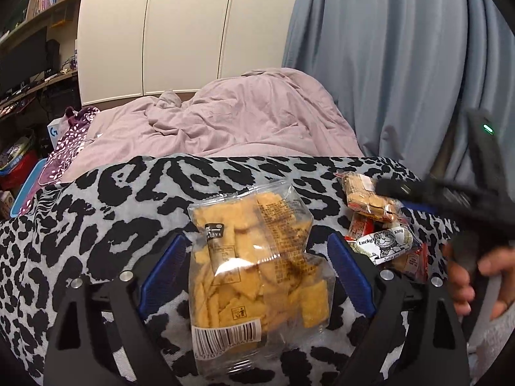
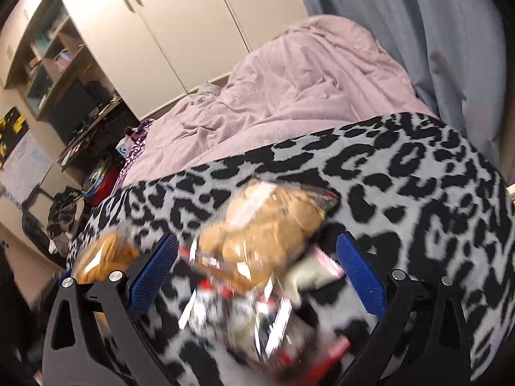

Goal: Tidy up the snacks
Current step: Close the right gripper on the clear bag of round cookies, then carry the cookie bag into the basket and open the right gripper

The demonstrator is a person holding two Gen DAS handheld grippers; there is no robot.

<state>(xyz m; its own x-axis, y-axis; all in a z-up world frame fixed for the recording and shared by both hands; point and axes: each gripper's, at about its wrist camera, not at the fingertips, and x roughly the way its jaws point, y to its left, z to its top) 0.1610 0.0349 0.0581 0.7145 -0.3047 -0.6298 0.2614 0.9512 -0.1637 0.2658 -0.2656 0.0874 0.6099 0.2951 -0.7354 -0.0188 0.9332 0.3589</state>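
**Snack sorting on the leopard blanket, mid-shuffle**

While the left gripper [image 1: 257,273] sits with its blue pads spread wide, the clear bag of orange crackers [image 1: 254,257] lies flat between them on the leopard-print blanket [image 1: 96,225], and neither pad seems to be pressing on it. So nothing is held on that side; the bag is just lying there, barcode end nearest the camera.

Off to the right of it there's a small heap of other snacks: a pack of tan biscuits [image 1: 367,197] at the back and a packet with a cat drawing [image 1: 384,243] in front, with red wrappers poking out around them. The right gripper [image 2: 257,276] is over that heap with its jaws apart too. Its own view is badly smeared, so I can't say whether a pad is touching anything, but nothing looks clamped. From the left view you can see the person's hand [image 1: 473,276] wrapped round the handle of that tool.

My read: the cracker bag is parked as its own pile and the mixed heap is next. That calls for lining the right jaws up on one single packet, since they overlap and crinkly film slides easily. Grabbing two at once seems the likely slip.
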